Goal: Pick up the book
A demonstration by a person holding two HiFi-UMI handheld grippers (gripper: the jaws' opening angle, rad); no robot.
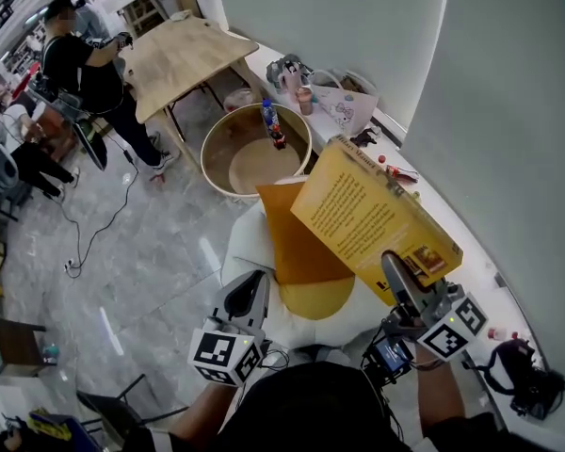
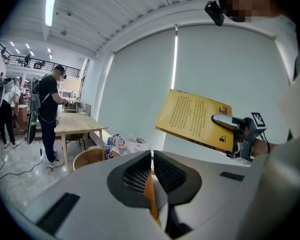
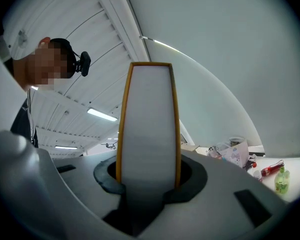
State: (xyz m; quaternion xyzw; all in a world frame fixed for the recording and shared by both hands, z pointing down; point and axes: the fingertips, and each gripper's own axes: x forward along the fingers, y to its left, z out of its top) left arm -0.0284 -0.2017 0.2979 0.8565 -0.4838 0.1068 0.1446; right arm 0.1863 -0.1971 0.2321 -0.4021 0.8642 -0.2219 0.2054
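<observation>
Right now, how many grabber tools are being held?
2. The left gripper is at the head view's lower left, jaws shut on an orange sheet; the right gripper is at lower right, jaws clamped on the yellow book.

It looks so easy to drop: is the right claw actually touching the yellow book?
Touching. In the right gripper view, the right gripper has the book clamped between its jaws, with the pads pressing on both yellow covers.

Nothing legible.
Dense print covers the yellow book (image 1: 358, 210) held in the right gripper (image 1: 394, 266), but all of it is too small to read.
</observation>
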